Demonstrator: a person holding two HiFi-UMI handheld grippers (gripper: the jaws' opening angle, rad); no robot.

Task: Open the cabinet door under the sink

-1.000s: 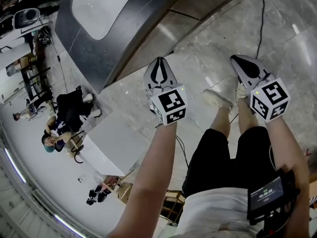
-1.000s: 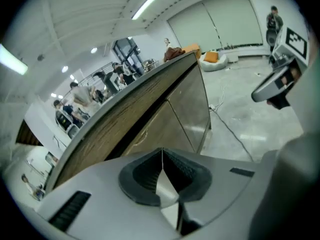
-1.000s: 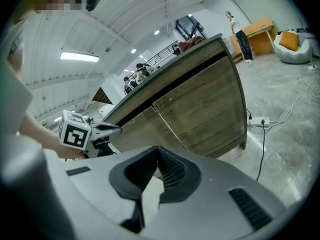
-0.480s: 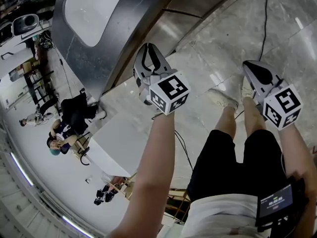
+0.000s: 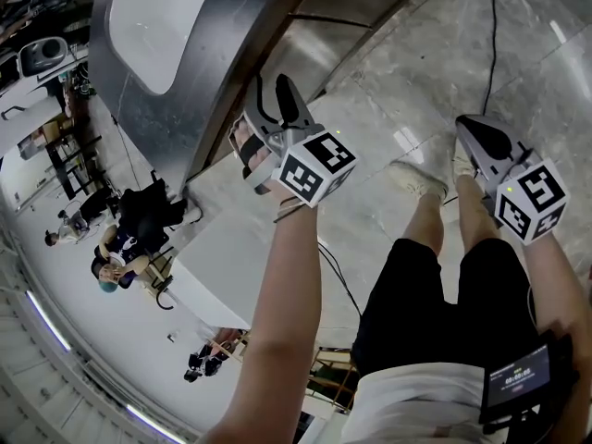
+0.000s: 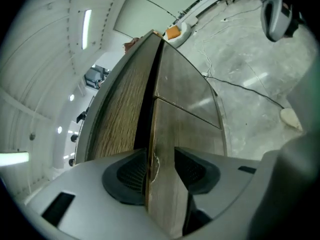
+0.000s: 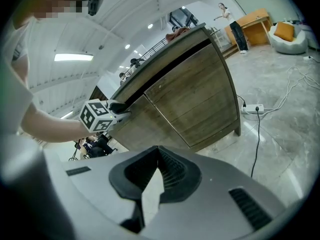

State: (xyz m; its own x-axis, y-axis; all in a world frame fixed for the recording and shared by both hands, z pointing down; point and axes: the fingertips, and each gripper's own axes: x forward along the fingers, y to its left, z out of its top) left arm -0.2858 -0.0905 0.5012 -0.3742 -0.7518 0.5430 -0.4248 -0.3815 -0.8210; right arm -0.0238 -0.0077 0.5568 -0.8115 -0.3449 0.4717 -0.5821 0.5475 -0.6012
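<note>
Early going: the sink [image 5: 157,26] up top looks empty, and the cabinet door [image 6: 185,129] beneath it is only cracked open. A dark slit shows at its edge, nothing inside is visible, and the whole swing is left to do. The left tool [image 6: 159,160] has just been opening its jaws and straddles that edge unclamped, while the right tool [image 7: 159,154] hangs clear, clenched on nothing.

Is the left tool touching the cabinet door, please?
Cannot tell: the left gripper view shows the left tool, jaws just opened, straddling the cabinet door edge; contact unclear.
</note>
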